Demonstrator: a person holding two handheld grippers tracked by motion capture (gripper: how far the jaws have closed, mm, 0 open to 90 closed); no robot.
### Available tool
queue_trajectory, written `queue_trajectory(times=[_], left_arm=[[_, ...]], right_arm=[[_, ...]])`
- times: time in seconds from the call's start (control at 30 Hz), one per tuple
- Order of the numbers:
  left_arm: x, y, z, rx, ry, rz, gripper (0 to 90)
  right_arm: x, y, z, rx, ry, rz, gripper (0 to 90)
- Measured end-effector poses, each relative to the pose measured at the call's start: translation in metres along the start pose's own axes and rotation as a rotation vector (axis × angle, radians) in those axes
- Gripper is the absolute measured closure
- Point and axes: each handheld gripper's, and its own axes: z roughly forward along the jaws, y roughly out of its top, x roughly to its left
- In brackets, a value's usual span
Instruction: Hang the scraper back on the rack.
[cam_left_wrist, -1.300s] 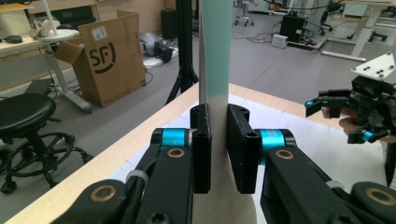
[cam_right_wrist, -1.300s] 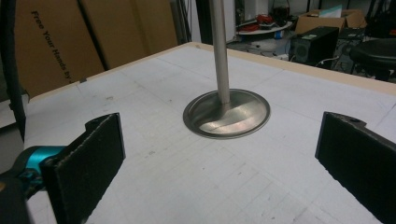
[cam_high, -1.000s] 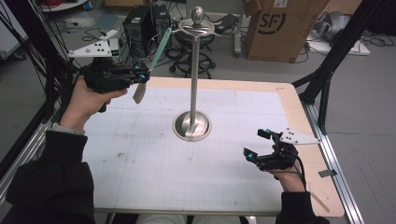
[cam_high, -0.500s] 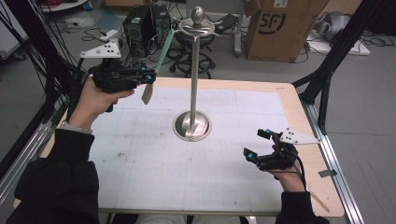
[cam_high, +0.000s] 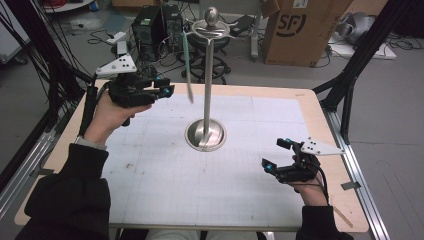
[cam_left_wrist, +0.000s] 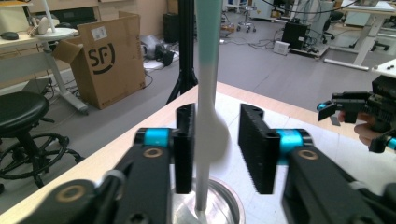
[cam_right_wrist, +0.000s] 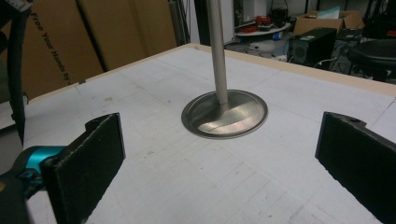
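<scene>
A slim teal-and-white plastic spoon (cam_high: 187, 65) hangs from the tall steel stand (cam_high: 206, 90) near the bench's far edge, between the left claw's (cam_high: 166, 90) just-opened jaws; light and apt to swing, it is best pinched mid-handle. The right claw (cam_high: 276, 156) gapes empty near the right edge

I'm working at a table (cam_high: 320, 107) with a light wooden edge showing all around, and a white gridded mat (cam_high: 165, 175) is covering nearly the whole top. The mat is looking a bit scuffed, with small dark marks on my left side. The only thing sitting directly on it is a metal stand (cam_high: 206, 134), its round shiny base resting near the middle and its thin pole rising straight up from that.
</scene>
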Motion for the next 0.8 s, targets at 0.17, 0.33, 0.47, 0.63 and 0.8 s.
queue_trajectory(times=[0.17,0.33,0.47,0.63,0.8], left_arm=[[-0.006,-0.017,-0.001,-0.015,-0.023,0.028,45.8],[-0.012,-0.035,-0.002,-0.031,-0.026,0.064,26.4],[-0.016,-0.051,-0.001,-0.019,0.007,0.077,16.4],[-0.016,-0.076,-0.001,0.001,0.014,0.036,8.5],[-0.017,-0.101,-0.004,0.003,0.018,-0.008,6.6]], right_arm=[[0.001,0.000,0.002,0.004,0.000,-0.005,0.5],[0.001,0.000,0.002,0.003,-0.001,-0.006,0.5],[0.001,0.000,0.001,0.000,-0.003,-0.006,0.5],[0.001,-0.001,0.002,0.000,0.001,-0.003,0.5],[0.001,-0.002,0.003,0.002,-0.001,0.000,0.5]])
